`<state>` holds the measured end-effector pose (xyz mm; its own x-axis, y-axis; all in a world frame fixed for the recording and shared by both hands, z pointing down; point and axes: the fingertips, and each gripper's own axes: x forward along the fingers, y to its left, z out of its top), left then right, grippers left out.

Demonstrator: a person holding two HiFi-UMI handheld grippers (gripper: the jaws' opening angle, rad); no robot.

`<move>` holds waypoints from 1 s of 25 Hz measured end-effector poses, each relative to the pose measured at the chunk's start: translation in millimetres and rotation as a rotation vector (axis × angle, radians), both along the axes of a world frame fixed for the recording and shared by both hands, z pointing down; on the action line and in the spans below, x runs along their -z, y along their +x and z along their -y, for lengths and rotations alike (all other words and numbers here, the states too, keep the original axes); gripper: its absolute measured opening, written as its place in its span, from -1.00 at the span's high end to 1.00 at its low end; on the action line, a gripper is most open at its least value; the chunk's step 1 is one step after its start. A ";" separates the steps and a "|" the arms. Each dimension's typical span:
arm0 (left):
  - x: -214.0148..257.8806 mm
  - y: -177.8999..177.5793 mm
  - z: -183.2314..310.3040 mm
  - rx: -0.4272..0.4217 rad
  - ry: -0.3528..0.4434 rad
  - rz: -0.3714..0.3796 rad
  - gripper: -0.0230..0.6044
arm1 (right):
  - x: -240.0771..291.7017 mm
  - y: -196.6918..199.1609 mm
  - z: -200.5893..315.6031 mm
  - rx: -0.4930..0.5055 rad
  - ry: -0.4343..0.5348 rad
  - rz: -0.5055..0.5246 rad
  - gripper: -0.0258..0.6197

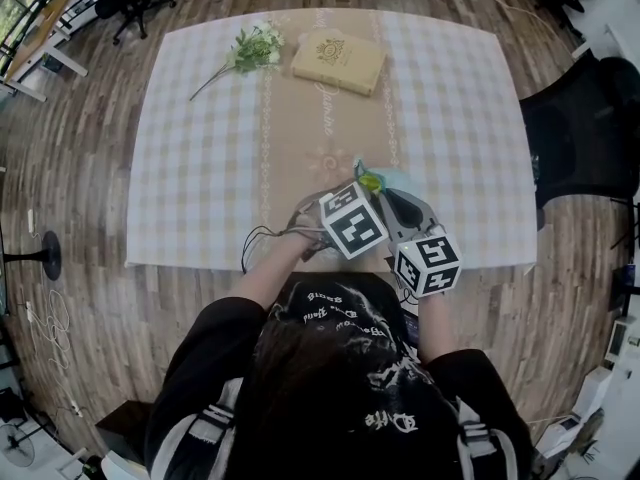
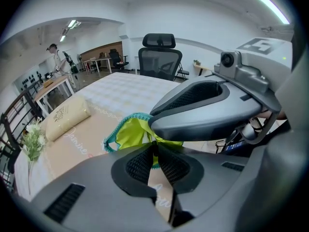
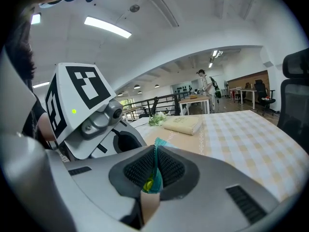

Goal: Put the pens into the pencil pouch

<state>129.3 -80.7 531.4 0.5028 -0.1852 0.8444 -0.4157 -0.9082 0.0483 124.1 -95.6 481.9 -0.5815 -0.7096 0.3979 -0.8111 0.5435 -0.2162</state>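
Counter (image 1: 200, 118): checked cloth, stretching ahead of both hand-held grippers, which work at its near edge.
Office chair (image 1: 580, 138): black, off to the right of the right hand-held gripper, beside the counter.
Arms: left forearm (image 1: 268, 273) and right forearm (image 1: 432, 323) are bare and reach forward, converging so the two marker cubes sit side by side.
Left hand-held gripper (image 2: 153, 153): tipped down toward the counter, jaws pressed together on the lime-green fabric of the pencil pouch (image 2: 130, 132).
Right hand-held gripper (image 3: 153, 170): held nearer level, just right of the left one, jaws pinching the pouch's teal edge.
Book (image 1: 338, 61): cream, lying flat, well ahead of both grippers.
Flower sprig (image 1: 250, 50): just left of the book, equally far ahead.
Pencil pouch: hangs between the two grippers, its mouth held by both.
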 end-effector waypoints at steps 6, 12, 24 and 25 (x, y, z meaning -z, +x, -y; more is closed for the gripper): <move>-7.2 -4.4 3.4 0.011 -0.007 -0.013 0.78 | 0.2 -9.1 0.5 0.019 0.009 0.023 0.83; -5.3 -3.0 7.8 0.053 -0.008 -0.060 0.77 | 4.9 -9.4 1.3 0.018 0.011 0.029 0.83; 0.0 -2.9 9.6 0.013 0.084 -0.090 0.19 | 3.9 2.0 4.0 -0.020 0.009 0.035 0.83; 1.5 -3.7 10.2 0.017 0.088 -0.099 0.17 | 4.1 2.5 4.2 -0.022 0.010 0.035 0.83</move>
